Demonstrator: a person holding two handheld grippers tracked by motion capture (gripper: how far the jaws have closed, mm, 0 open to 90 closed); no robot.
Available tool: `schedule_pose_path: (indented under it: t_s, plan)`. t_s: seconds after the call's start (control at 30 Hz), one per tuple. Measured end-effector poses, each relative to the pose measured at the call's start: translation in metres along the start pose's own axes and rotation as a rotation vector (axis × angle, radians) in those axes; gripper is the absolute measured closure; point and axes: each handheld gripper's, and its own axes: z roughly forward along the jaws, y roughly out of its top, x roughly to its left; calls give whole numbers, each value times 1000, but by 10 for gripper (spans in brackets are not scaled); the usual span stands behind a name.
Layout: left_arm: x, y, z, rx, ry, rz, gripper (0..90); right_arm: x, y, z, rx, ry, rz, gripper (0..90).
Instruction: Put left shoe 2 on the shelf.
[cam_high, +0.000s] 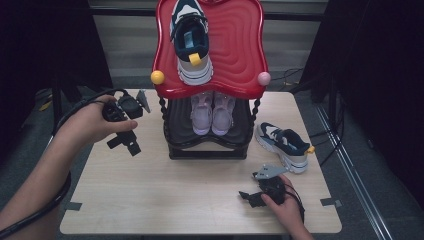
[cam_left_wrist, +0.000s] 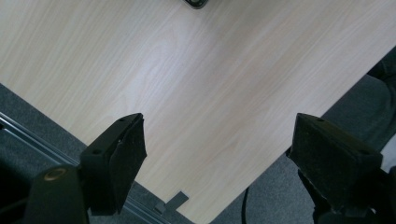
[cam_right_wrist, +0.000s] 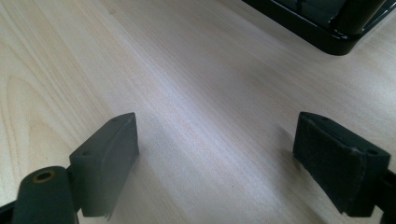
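Observation:
A two-level shoe rack stands at the back middle of the wooden table (cam_high: 165, 190). Its red top shelf (cam_high: 240, 45) carries a navy and white sneaker (cam_high: 191, 42). A pair of pale pink shoes (cam_high: 212, 112) sits on the black lower shelf (cam_high: 177, 125). A second navy and white sneaker (cam_high: 283, 145) lies on the table to the rack's right. My left gripper (cam_high: 127, 145) hangs open left of the rack, pointing down at bare table (cam_left_wrist: 201, 84). My right gripper (cam_high: 245, 196) rests open low at the front right, its jaws wide over bare wood (cam_right_wrist: 196, 93).
The rack's black base corner (cam_right_wrist: 327, 32) lies ahead of the right gripper. Tape marks (cam_high: 331, 202) sit at the table's front corners. Grey floor (cam_left_wrist: 289, 196) and a cable show past the table's edge. Dark curtains flank both sides.

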Motion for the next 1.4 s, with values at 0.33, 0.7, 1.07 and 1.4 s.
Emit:
schedule_pose_path:
  t_s: [0.33,0.7,1.07,1.4]
  plan:
    - [-3,-7,51,-2,-47,2,180,0,0,0,-1,0,0,138]
    - [-7,-8,92,-41,-78,-9,183,0,0,0,3,1,0,138]
    - [-11,-4,134,-167,-71,32,184,0,0,0,3,1,0,138]
    - [-19,-3,163,-292,-76,-7,173,0,0,0,3,1,0,138]
